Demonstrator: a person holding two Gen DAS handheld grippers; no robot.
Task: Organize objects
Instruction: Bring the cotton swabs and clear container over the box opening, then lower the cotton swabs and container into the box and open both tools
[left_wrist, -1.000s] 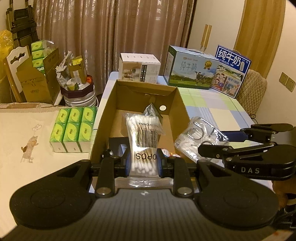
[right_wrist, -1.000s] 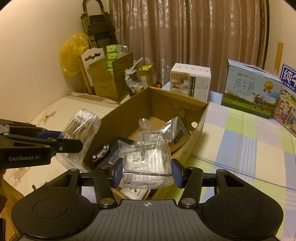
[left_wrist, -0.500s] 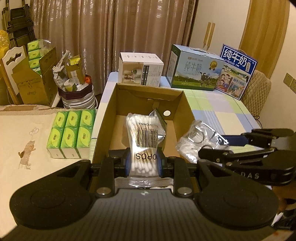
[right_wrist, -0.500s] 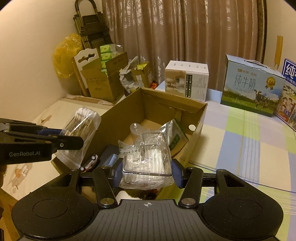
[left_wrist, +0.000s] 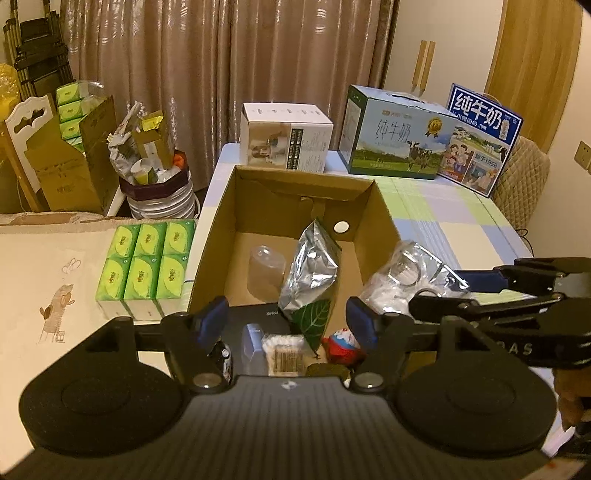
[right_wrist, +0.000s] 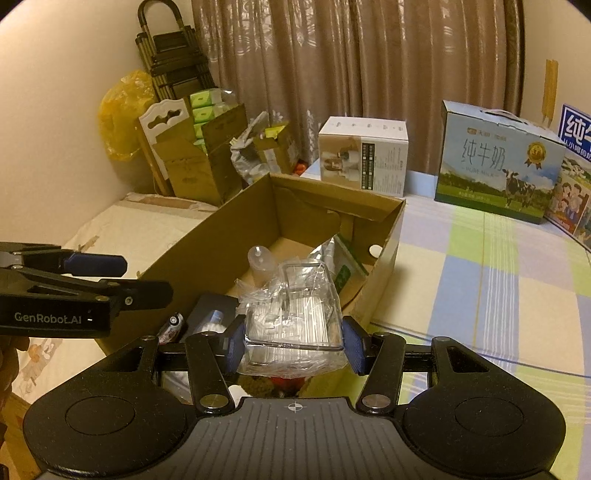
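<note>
An open cardboard box (left_wrist: 212, 236) lies straight ahead on the table. Above its near end my left gripper (left_wrist: 286, 325) is open, with nothing between its blue pads. Just below it, a bag of cotton swabs (left_wrist: 282, 352) rests in the box beside a red-and-white toy (left_wrist: 341, 345). A silver pouch (left_wrist: 312, 280) and a clear cup (left_wrist: 266, 271) sit further in. My right gripper (right_wrist: 293, 343) is shut on a clear plastic package (right_wrist: 291, 317) over the box's near right corner. That package (left_wrist: 402, 273) also shows in the left wrist view.
Green tissue packs (left_wrist: 144, 269) stand left of the box. A white carton (left_wrist: 284, 136) and two milk cartons (left_wrist: 395, 136) line the table's far edge. A full waste bin (left_wrist: 155, 177) and a brown cardboard box (left_wrist: 66, 173) sit by the curtain. The checked tablecloth (right_wrist: 480, 266) stretches right.
My left gripper has opened and the bag of cotton swabs has dropped into the box. The right gripper keeps its hold on the clear package.
</note>
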